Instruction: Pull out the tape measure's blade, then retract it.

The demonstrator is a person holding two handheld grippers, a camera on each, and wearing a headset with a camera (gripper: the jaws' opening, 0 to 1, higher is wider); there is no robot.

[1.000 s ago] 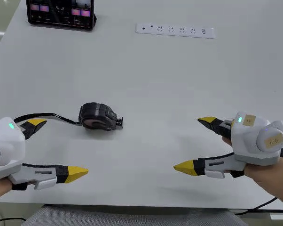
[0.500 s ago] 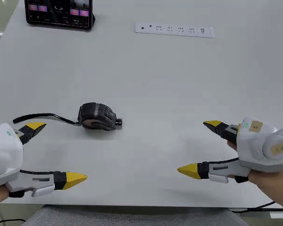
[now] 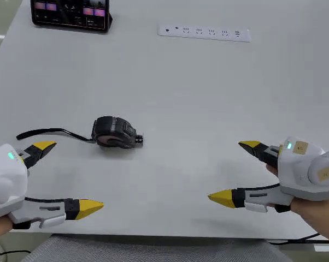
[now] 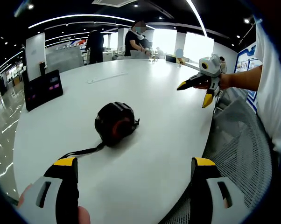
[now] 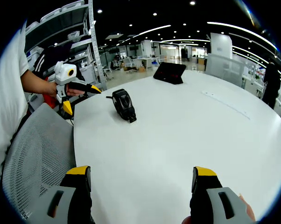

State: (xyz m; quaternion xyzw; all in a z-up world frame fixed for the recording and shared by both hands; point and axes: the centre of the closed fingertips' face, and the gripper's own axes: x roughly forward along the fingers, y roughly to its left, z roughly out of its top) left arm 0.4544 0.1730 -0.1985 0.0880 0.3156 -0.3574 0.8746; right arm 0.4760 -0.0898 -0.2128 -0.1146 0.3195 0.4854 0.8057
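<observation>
Found tape measure (image 3: 114, 132) black with reddish side, surface (image 3: 208, 98) white, power strip (image 3: 204, 33) white. Found left gripper (image 3: 74, 175) and right gripper (image 3: 228, 170) white and black, tipped yellow.

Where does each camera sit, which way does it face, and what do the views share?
Head view: on the headset, facing forward and down at the white table; tape measure centre-left, left gripper and right gripper open below, right hand showing.
Left gripper view: on the left gripper, facing along its fingers at the tape measure, right gripper and forearm beyond.
Right gripper view: on the right gripper, facing the tape measure and left gripper across the table.
Shared: all three show the tape measure, untouched.
</observation>
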